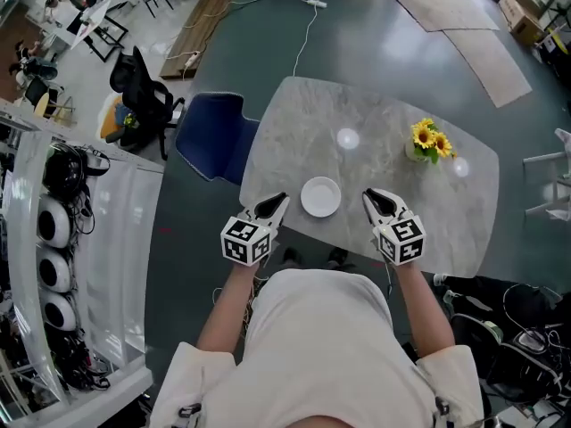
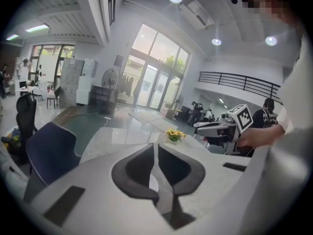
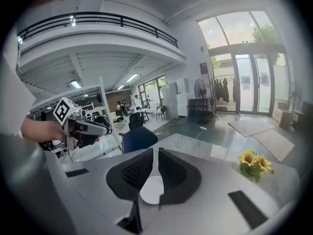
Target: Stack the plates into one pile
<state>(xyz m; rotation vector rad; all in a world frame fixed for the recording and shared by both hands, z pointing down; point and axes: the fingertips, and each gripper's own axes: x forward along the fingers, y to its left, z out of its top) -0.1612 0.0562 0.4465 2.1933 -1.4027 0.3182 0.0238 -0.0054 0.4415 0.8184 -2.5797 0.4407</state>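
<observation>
A white plate pile [image 1: 320, 196] sits near the front edge of the grey marble table [image 1: 384, 114]. My left gripper [image 1: 276, 204] hovers just left of it and my right gripper [image 1: 373, 197] just right of it, both raised above the table and apart from the plates. In the left gripper view the jaws [image 2: 156, 148] stand shut with nothing between them. In the right gripper view the jaws [image 3: 155, 153] are likewise shut and empty, and the plate [image 3: 152, 190] shows below them.
A small vase of sunflowers [image 1: 430, 141] stands at the table's right side. A blue chair [image 1: 210, 132] is tucked at the table's left edge, with a black office chair [image 1: 143, 92] beyond it. Cables and bags [image 1: 508, 319] lie on the floor at the right.
</observation>
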